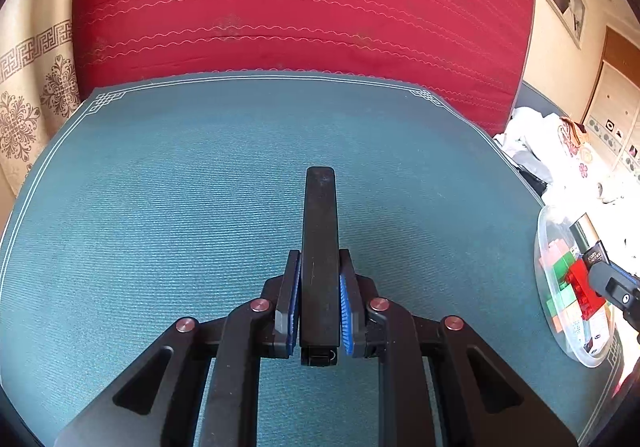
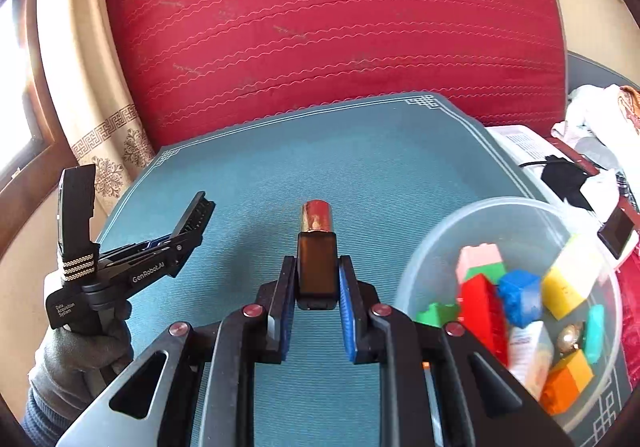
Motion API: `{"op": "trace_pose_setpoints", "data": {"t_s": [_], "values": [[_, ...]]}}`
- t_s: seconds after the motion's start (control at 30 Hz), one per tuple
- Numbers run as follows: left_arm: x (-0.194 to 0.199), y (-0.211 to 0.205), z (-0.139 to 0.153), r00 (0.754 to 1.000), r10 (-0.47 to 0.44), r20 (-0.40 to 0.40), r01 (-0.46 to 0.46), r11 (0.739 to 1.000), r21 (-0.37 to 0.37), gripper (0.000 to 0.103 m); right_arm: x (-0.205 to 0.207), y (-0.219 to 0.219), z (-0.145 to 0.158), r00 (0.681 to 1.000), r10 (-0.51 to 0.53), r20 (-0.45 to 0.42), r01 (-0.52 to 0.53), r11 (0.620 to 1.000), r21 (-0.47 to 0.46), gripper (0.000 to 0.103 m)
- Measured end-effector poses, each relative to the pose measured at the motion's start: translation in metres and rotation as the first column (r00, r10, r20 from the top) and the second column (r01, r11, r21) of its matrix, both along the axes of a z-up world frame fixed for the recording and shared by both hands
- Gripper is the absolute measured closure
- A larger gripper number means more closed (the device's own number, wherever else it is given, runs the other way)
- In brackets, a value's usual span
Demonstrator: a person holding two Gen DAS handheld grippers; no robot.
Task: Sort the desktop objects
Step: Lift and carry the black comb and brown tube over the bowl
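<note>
My left gripper (image 1: 320, 267) is shut on a long flat black bar (image 1: 319, 239) and holds it above the teal mat (image 1: 160, 187). In the right wrist view the left gripper (image 2: 192, 223) sits at the left with the black bar (image 2: 76, 203) sticking up. My right gripper (image 2: 317, 279) is shut on a small brown bottle with a gold cap (image 2: 317, 247), held over the mat (image 2: 380, 167). A clear plastic bowl (image 2: 472, 215) with several coloured bricks stands at the right, next to my right gripper; it also shows in the left wrist view (image 1: 544, 231).
A red quilted cushion (image 2: 328, 19) rises behind the mat. Patterned cream curtain (image 1: 32, 95) at the left. Cloths and clutter (image 1: 560, 151) lie beyond the mat's right edge, with a white device and black object (image 2: 560, 171) there.
</note>
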State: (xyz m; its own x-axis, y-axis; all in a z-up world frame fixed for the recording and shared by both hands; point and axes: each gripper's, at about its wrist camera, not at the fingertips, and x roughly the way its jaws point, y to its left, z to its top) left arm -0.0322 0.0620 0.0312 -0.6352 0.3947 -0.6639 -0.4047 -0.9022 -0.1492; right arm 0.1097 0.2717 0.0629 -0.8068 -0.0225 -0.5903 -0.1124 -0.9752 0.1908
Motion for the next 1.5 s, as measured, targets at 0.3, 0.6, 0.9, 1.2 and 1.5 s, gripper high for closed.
{"op": "trace_pose_setpoints", "data": {"t_s": [0.3,0.6,0.9,1.2,1.5], "values": [[0.030,0.025,0.004,0.996,-0.091,0.021,0.090,0.995,0.032,0.085,0.026,0.046,-0.004,0.994,-0.107,0.022,0.106,0.994,0.031,0.081],[0.058,0.061,0.015,0.985,-0.173,0.008,0.173,0.985,0.030,0.085,0.054,0.087,-0.006,0.981,-0.196,0.004,0.196,0.980,0.028,0.081],[0.080,0.111,0.029,0.964,-0.266,-0.018,0.266,0.964,0.020,0.085,0.069,0.113,-0.022,0.974,-0.223,0.030,0.223,0.975,0.005,0.081],[0.097,0.150,0.037,0.940,-0.340,-0.018,0.340,0.940,0.016,0.085,0.071,0.121,-0.027,0.980,-0.198,0.029,0.198,0.980,0.005,0.081],[0.103,0.184,0.039,0.921,-0.390,-0.018,0.390,0.921,0.002,0.085,0.069,0.124,-0.034,0.984,-0.176,0.036,0.176,0.984,-0.011,0.081]]}}
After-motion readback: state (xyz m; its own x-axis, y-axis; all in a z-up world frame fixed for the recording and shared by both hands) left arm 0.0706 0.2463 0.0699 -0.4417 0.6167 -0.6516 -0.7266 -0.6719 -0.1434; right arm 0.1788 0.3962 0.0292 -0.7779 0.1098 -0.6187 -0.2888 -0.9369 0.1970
